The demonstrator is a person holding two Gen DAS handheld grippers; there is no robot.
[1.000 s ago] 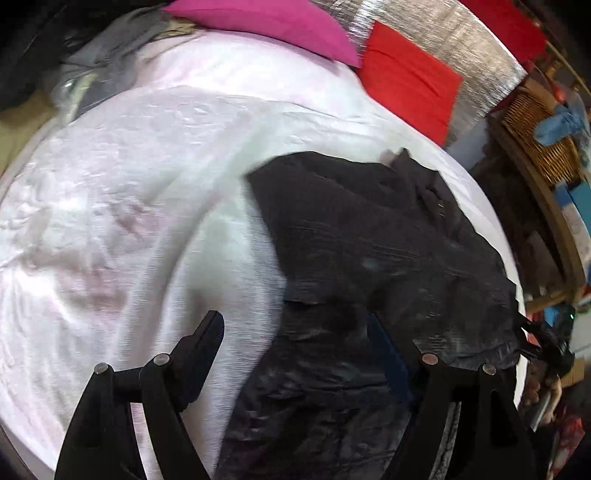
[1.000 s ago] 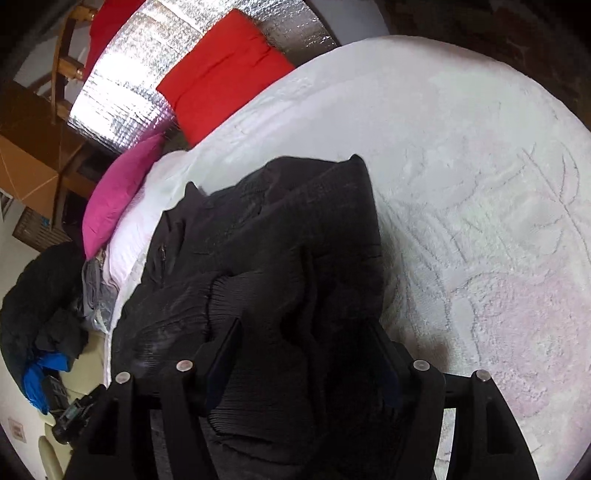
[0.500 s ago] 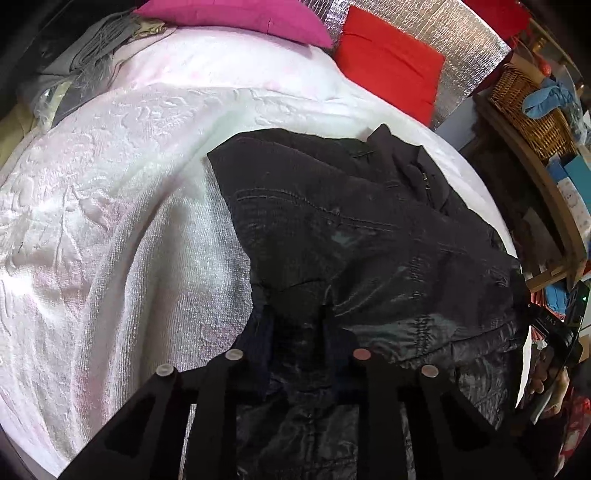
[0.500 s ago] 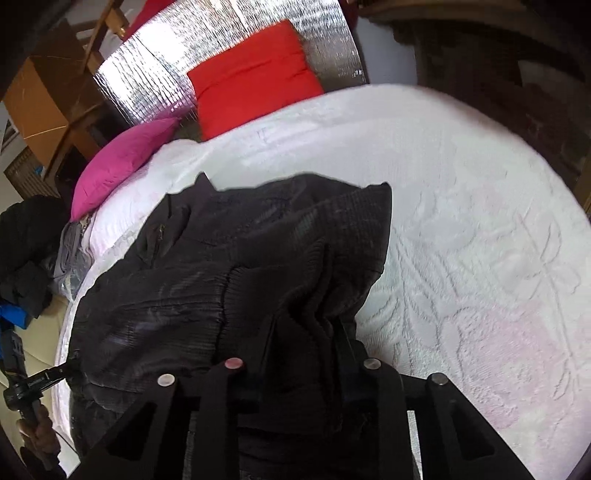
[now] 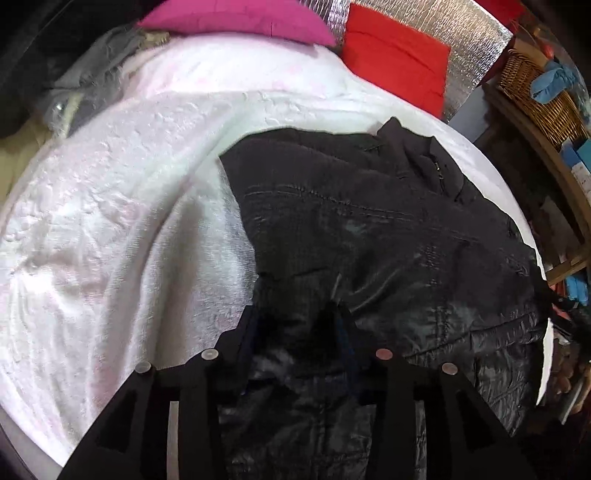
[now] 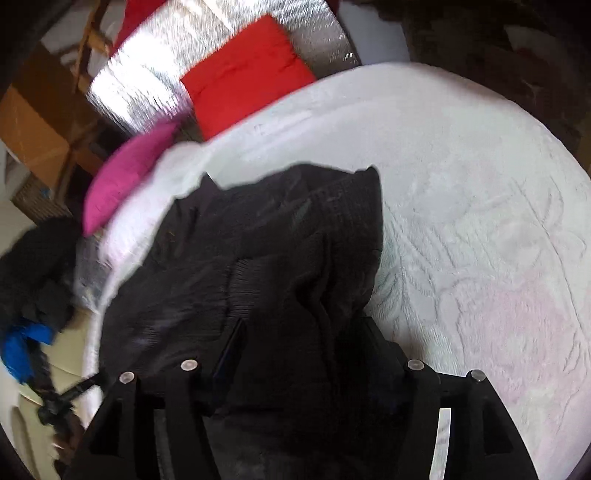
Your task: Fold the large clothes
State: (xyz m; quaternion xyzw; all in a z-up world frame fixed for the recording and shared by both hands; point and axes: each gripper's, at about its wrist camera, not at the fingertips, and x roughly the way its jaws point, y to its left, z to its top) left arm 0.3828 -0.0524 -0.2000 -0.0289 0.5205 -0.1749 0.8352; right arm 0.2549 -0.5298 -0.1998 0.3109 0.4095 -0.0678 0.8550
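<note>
A large black jacket [image 5: 369,221] lies bunched on a white textured bedspread [image 5: 110,221]. My left gripper [image 5: 295,325] has its jaws narrowed on a fold at the jacket's near edge. In the right wrist view the same jacket [image 6: 277,251] fills the middle, and my right gripper [image 6: 299,332] stands with its jaws wide apart, loose jacket cloth lying between the fingers. The bedspread [image 6: 461,221] stretches to the right of it.
A pink pillow [image 5: 236,18] and a red cushion [image 5: 395,62] lie at the head of the bed against silver foil. A wicker basket [image 5: 535,92] sits on a wooden shelf at the right. Grey and dark clothes [image 5: 96,74] pile at the bed's left edge.
Both grippers closed on the jacket half a second ago. The left one still pinches the cloth. The right one has opened wide again. Both views shifted slightly.
</note>
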